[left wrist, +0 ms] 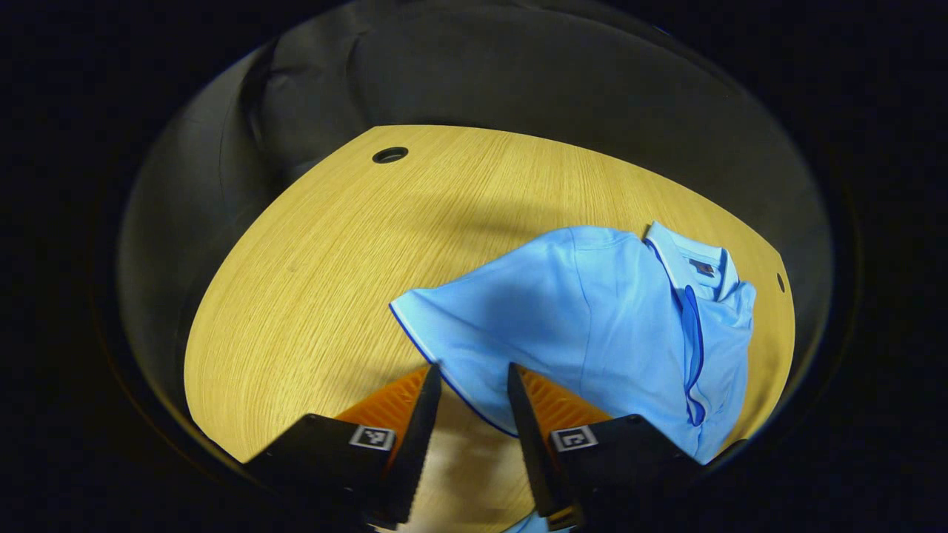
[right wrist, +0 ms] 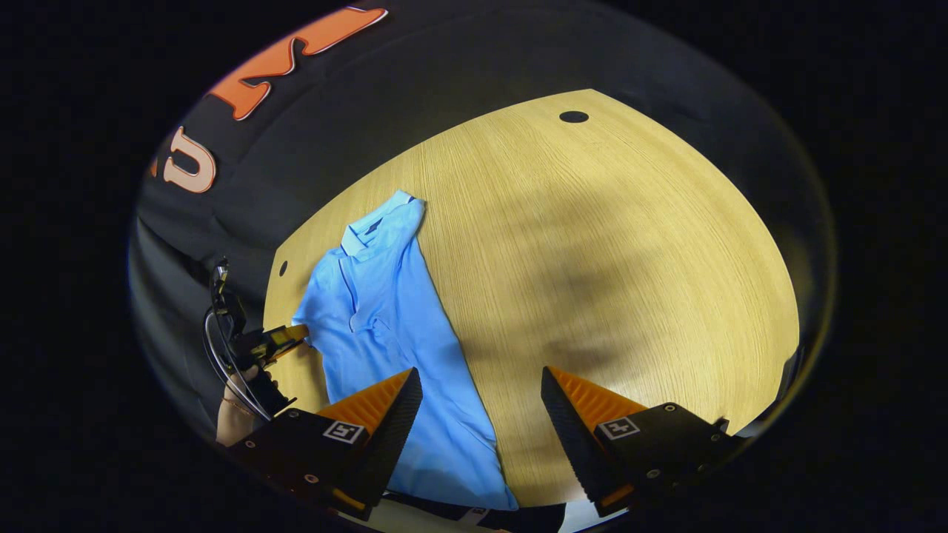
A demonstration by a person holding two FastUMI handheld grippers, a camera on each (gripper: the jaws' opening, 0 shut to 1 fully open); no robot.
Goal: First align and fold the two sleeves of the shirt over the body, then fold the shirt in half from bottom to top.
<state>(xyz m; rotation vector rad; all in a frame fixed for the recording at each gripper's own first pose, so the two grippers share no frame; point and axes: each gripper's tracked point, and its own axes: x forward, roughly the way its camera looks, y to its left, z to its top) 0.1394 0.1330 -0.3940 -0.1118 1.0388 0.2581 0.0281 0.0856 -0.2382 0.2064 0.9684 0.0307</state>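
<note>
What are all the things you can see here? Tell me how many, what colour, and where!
shirt: one, light blue with darker blue trim, lying crumpled on the table, collar toward the far edge.
table: one, light wood, under the shirt, with small dark round holes near its edges.
booth wall: one, black cloth, behind the table.
left gripper: one, open, fingers either side of the shirt's sleeve edge.
right gripper: one, open, above the lower part of the shirt and the bare table.
hand: one, holding the left gripper, at the table's edge in the right gripper view.
</note>
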